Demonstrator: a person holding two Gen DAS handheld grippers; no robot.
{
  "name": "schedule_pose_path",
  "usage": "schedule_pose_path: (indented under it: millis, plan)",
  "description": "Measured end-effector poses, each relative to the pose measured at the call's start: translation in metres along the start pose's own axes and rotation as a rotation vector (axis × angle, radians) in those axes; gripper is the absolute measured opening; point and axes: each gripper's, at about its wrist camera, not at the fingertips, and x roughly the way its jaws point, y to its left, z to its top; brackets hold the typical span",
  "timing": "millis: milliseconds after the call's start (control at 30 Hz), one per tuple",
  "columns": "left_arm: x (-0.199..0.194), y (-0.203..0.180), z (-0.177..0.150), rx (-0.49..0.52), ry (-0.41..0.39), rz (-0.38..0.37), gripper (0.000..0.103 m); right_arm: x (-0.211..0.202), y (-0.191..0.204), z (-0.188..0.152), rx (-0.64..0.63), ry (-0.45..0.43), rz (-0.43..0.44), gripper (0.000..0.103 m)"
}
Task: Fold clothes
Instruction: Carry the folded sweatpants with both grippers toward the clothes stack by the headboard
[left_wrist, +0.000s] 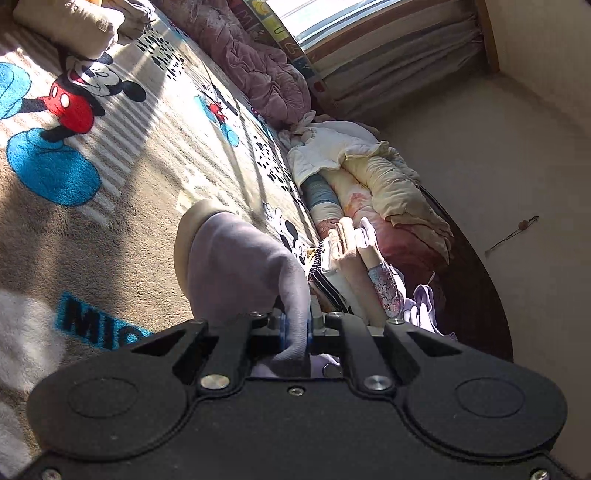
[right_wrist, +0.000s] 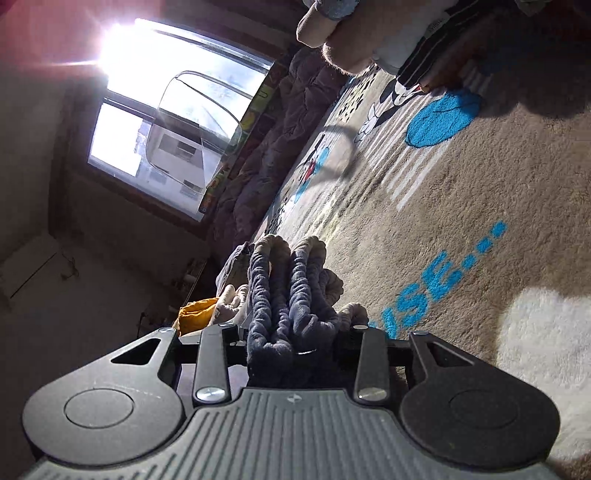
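My left gripper (left_wrist: 295, 328) is shut on a grey-lilac garment with a beige lining (left_wrist: 236, 258); the cloth bulges out past the jaws above the Mickey Mouse blanket (left_wrist: 110, 147). My right gripper (right_wrist: 295, 332) is shut on a bunched dark blue-grey elastic band of a garment with beige edging (right_wrist: 291, 284), which hides the fingertips. I cannot tell whether both grippers hold the same garment.
A row of folded clothes (left_wrist: 354, 258) lies at the blanket's edge, also at the top of the right wrist view (right_wrist: 388, 40). A pink quilt (left_wrist: 258, 62) and cream bedding (left_wrist: 388, 177) lie along the wall. A window (right_wrist: 166, 122) glares. An orange item (right_wrist: 194, 314) sits behind.
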Motion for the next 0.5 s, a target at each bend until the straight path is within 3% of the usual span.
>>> schedule_pose_path:
  millis: [100, 267, 500]
  plan:
    - [0.006, -0.029, -0.001, 0.056, 0.017, 0.003, 0.006, -0.021, -0.009, -0.004, 0.049, -0.014, 0.017, 0.038]
    - [0.015, -0.064, 0.001, 0.127, 0.031, 0.022, 0.006, -0.035, -0.025, -0.004, 0.07, -0.025, -0.027, 0.038]
    - [0.014, -0.09, -0.002, 0.187, 0.04, 0.045, 0.006, -0.025, -0.031, -0.003, 0.091, -0.028, 0.038, 0.038]
